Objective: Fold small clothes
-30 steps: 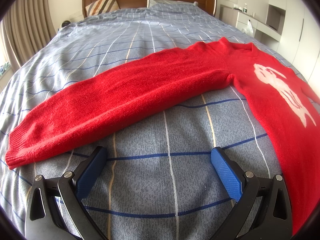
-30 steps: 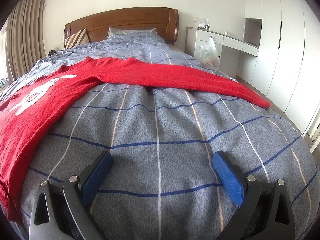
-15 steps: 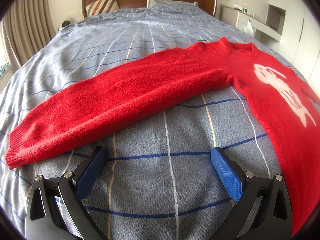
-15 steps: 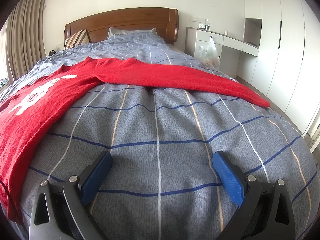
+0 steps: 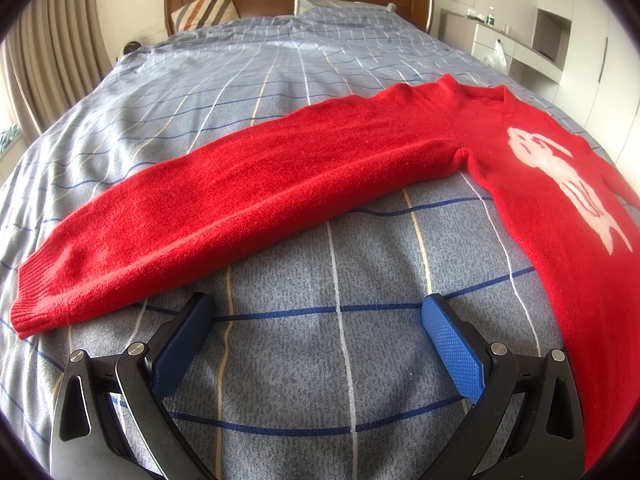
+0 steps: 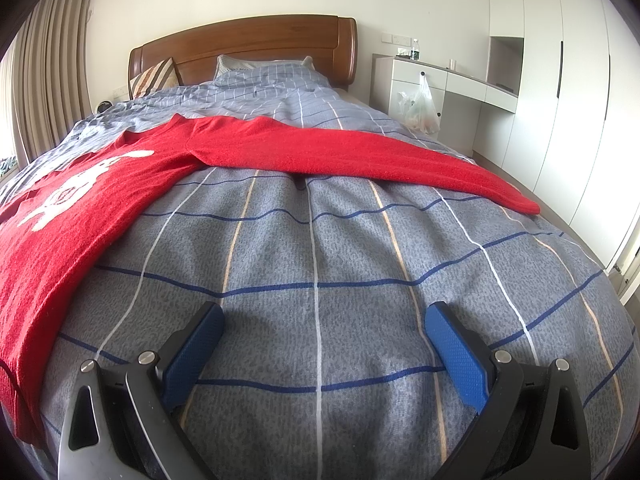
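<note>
A red knit sweater [image 5: 520, 168] with a white figure on its chest lies flat on the bed, sleeves spread out. In the left wrist view its one sleeve [image 5: 224, 208] stretches left, cuff [image 5: 36, 300] near the lower left. My left gripper [image 5: 320, 320] is open, just short of that sleeve, holding nothing. In the right wrist view the sweater body [image 6: 80, 200] lies at left and the other sleeve [image 6: 360, 156] runs right across the bed. My right gripper [image 6: 324, 328] is open over bare bedspread, well short of the sleeve.
The bed has a grey-blue checked bedspread [image 6: 320, 260], pillows [image 5: 204, 10] and a wooden headboard [image 6: 248, 48]. To the right stand a white desk [image 6: 440, 80] with a hanging plastic bag [image 6: 420, 108] and tall wardrobes [image 6: 560, 100]. Curtains [image 5: 40, 60] hang at left.
</note>
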`<state>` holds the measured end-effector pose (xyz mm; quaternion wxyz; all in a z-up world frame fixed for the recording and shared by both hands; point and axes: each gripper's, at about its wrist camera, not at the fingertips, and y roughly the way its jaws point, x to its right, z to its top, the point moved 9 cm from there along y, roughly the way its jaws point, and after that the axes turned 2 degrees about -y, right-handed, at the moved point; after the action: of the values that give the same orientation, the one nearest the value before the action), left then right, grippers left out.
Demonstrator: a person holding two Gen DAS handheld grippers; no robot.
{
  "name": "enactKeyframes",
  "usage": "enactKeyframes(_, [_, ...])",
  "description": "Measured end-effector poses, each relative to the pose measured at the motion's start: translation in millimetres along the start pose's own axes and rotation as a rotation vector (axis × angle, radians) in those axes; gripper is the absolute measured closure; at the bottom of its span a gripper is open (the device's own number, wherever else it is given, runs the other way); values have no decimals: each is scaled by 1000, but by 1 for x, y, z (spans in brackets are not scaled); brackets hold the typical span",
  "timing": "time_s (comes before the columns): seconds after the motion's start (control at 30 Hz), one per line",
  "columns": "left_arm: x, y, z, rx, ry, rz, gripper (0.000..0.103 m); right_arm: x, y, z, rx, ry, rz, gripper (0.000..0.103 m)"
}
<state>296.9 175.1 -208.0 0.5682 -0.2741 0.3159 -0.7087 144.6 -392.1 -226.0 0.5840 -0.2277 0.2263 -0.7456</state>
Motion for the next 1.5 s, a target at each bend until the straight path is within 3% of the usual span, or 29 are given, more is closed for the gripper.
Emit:
enactKeyframes(1.1, [0,0,0,2,0,-2,0,1,-4,1,-16,17,19,3])
enactKeyframes(1.23, [-3,1,0,-2,-19,-25,0,15,-29,17,32,206,169,3])
enactKeyframes(1.37, [0,1,1,2,5,5,0,63,-45,53,112,475,316,3])
enactKeyframes(1.5, [1,1,1,0,-3,-4,0,143,-20,66,100,841,324,5])
